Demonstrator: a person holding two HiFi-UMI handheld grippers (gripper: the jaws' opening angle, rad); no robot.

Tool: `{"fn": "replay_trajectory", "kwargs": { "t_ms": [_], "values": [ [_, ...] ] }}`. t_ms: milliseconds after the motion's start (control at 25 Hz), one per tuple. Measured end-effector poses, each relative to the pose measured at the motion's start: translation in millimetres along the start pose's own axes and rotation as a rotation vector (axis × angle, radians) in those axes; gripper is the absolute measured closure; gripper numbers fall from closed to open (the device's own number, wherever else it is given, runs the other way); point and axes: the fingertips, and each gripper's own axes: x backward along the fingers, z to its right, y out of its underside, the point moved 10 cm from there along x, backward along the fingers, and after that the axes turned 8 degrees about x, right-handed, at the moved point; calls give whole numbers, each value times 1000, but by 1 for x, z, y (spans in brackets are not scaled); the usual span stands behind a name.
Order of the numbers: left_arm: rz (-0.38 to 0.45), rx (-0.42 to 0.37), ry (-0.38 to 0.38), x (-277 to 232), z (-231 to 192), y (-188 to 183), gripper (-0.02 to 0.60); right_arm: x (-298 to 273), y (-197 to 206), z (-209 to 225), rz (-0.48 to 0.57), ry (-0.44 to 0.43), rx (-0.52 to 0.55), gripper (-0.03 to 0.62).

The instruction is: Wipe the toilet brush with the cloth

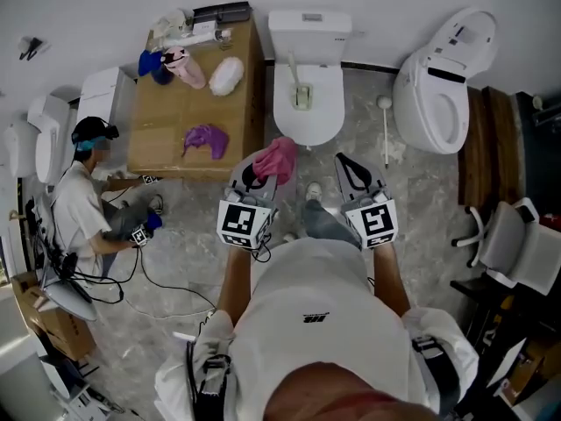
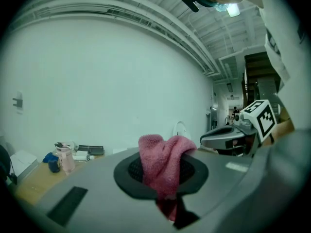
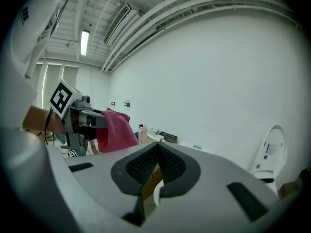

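Note:
My left gripper is shut on a pink cloth that bunches up out of its jaws and hangs over them. My right gripper is shut with nothing between its pads. Both are held side by side in front of the white toilet. A pale long-handled thing, seemingly the toilet brush, rests in its bowl. A second white stick with a round head stands on the floor to the toilet's right. The right gripper view also shows the left gripper and the cloth.
A wooden table at the left carries a purple cloth, a white cloth and bottles. A second toilet with its lid up stands at the right. A person sits at the left among floor cables. An office chair is at the right.

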Motion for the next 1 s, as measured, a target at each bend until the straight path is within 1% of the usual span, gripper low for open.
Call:
{"fn": "replay_trajectory", "kwargs": {
  "t_ms": [240, 400, 640, 800, 1000],
  "values": [
    [-8, 16, -43, -56, -16, -11, 531, -47, 2, 52, 1, -59, -5, 599],
    [-17, 33, -75, -82, -21, -12, 531, -70, 5, 73, 1, -102, -9, 599],
    [-16, 40, -112, -124, -27, -21, 531, -100, 11, 106, 11, -134, -30, 599],
    [-37, 63, -124, -142, -33, -14, 531, -118, 22, 119, -14, -162, -32, 598],
    [-85, 103, -137, -156, -49, 8, 531, -140, 40, 123, -53, -186, -43, 599]
  ]
}}
